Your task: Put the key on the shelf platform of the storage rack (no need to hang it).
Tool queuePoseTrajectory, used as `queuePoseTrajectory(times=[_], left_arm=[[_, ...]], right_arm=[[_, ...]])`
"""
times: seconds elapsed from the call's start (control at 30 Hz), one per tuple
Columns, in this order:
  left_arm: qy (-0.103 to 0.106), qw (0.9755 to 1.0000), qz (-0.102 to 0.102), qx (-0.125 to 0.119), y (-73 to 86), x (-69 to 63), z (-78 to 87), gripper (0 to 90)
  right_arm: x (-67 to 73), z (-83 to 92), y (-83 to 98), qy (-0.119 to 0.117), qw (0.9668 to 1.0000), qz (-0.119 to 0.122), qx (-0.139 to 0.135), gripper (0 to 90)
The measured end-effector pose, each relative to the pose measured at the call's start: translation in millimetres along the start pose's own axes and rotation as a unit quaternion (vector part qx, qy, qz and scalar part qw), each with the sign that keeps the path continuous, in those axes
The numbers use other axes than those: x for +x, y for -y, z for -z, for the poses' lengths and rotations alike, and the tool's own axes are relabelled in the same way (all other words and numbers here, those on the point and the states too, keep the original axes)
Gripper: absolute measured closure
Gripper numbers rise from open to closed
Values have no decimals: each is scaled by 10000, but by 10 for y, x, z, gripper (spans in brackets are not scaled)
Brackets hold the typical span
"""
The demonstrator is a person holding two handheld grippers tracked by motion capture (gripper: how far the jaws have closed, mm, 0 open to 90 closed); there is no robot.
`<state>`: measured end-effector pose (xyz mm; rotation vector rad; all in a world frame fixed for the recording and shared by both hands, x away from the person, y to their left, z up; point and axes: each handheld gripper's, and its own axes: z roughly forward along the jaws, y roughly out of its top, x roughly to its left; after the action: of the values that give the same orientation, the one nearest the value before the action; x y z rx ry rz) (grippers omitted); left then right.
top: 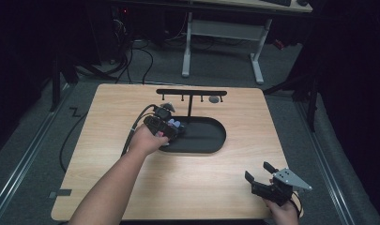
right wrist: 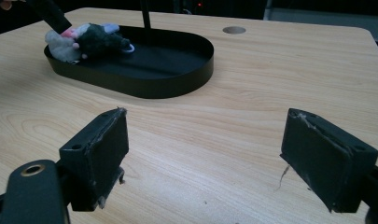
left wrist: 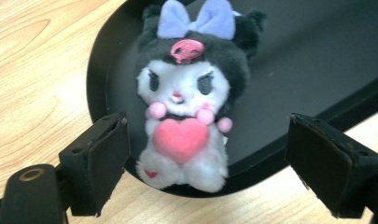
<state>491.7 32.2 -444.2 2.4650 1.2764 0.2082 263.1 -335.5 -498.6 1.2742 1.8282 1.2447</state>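
1. Left gripper view has the plush toy (left wrist: 184,116) lying face-up between the left gripper's (left wrist: 205,163) jaws — they stand apart, pads clear of it on both sides, nothing clamped.
2. The toy lies in the black oval tray (left wrist: 317,60), at the end nearest this gripper, its feet resting over the rim.
3. If this is a release, my call is to lift straight back without brushing the heart or bow, so the toy stays put; if a pickup, centre on the body and close gently — it's soft and will squash.
4. The tray holds the toy alone; a thin black rack (top: 191,93) stands on its far side.
5. The right gripper (top: 263,176) hovers well apart over bare table (right wrist: 270,84), jaws wide, empty.
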Motion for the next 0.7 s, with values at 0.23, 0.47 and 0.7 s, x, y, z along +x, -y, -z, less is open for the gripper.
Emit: queuePoseTrajectory(times=[0.23,0.47,0.7], left_arm=[[4,10000,-9,-82,88,-7,56,145],[36,9995,-89,-291,248,-7,202,145],[32,9981,-137,-595,451,12,290,145]], right_arm=[[35,-38,-7,-50,10000,42,27,149],[33,-26,-4,-28,10000,39,17,149],[42,-17,3,-19,10000,86,29,149]])
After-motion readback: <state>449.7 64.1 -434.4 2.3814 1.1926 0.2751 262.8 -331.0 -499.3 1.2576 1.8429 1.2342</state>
